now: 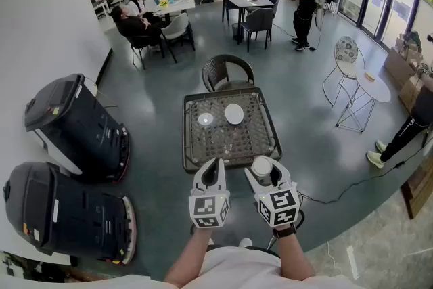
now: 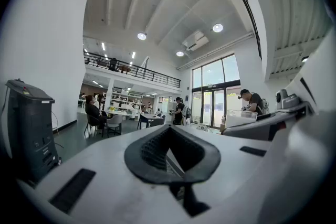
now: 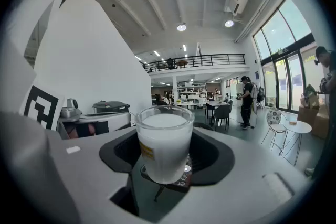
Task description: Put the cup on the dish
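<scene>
A clear glass cup [image 3: 164,139] with white contents stands upright between the jaws of my right gripper [image 3: 166,161], which is shut on it. In the head view the cup [image 1: 261,164] and right gripper [image 1: 264,174] hang just in front of the near edge of a square glass-topped table [image 1: 203,152]. A round white dish [image 1: 234,114] lies on the table's far half, with a smaller pale dish [image 1: 206,119] just left of it. My left gripper [image 1: 214,167] is level with the right one, fingertips together and nothing between them.
A dark wicker chair [image 1: 227,72] stands behind the table. Two large black machines [image 1: 74,125] [image 1: 61,210] line the white wall at left. A small round white table [image 1: 373,86] and wire chair are at right. A cable [image 1: 352,187] runs over the floor. People sit and stand farther back.
</scene>
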A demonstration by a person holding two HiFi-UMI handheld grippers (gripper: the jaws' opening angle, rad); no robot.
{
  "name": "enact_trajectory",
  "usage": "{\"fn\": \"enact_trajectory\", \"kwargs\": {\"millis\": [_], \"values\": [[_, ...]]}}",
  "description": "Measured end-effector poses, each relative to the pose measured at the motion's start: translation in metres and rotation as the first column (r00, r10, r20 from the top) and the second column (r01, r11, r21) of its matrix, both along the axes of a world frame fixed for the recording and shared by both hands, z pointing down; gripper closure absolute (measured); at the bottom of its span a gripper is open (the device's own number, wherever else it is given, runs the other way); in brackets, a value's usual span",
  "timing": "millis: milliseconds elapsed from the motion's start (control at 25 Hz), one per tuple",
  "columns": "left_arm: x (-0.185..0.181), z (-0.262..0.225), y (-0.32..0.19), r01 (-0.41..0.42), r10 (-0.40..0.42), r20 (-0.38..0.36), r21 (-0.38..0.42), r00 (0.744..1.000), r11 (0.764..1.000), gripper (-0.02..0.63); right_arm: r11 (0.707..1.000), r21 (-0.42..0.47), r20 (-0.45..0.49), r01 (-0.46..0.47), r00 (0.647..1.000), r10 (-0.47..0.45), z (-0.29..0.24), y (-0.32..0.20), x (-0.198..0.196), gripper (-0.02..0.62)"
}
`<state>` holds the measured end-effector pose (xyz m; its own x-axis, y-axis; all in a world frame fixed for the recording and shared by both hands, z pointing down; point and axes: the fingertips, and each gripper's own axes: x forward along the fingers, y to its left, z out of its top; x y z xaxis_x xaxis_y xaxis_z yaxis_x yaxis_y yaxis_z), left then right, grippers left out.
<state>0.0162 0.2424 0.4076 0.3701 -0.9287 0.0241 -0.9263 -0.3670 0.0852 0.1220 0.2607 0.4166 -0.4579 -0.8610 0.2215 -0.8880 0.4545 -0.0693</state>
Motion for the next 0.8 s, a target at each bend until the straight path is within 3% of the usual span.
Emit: {"fn": "enact_trajectory", "kwargs": {"millis": [400, 800], "values": [[0.044, 0.006, 0.014, -0.006, 0.006, 0.016, -0.007, 1.000, 1.000, 0.603, 1.000, -0.006, 0.030, 0.016, 0.999, -0.016, 0.007, 0.015, 0.035, 0.341], [0.016, 0.018, 0.026, 0.062, -0.059, 0.066, -0.049, 0.996, 0.997, 0.603, 0.996, -0.040, 0.112, 0.085, 0.990, -0.081, 0.018, 0.010, 0.008, 0.341]]}}
